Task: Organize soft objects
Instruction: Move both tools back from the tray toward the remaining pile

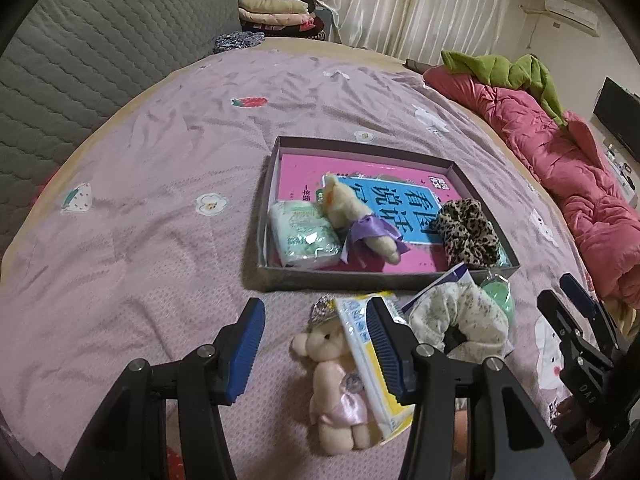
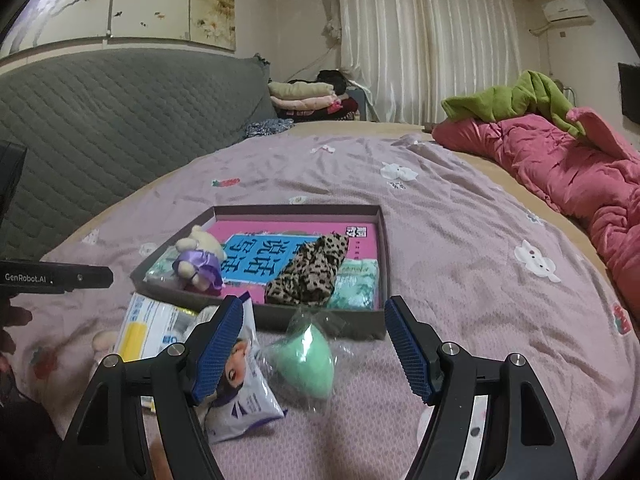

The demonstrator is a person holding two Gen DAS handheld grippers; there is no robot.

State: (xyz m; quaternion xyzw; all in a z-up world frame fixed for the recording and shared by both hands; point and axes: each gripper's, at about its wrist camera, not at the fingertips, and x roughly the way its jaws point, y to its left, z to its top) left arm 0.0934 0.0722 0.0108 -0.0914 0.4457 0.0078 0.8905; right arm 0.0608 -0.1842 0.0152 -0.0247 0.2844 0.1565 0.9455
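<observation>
I'm looking across a bed spread with a mauve sheet [image 2: 460, 208] printed with strawberries and small white flowers. To my left runs a grey quilted headboard [image 2: 120, 112], with a painted flower panel [image 2: 120, 0] above it. Straight ahead hang pale curtains [image 2: 424, 40], an air conditioner [image 2: 568, 8] high on their right. A pink quilt [image 2: 560, 168] lies bunched to my right.

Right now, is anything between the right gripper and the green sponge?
Nothing visible. The right gripper is open, and the wrapped green sponge lies on the bedspread between its fingers, uncovered. The face-print packet lies beside it, to the left.
</observation>
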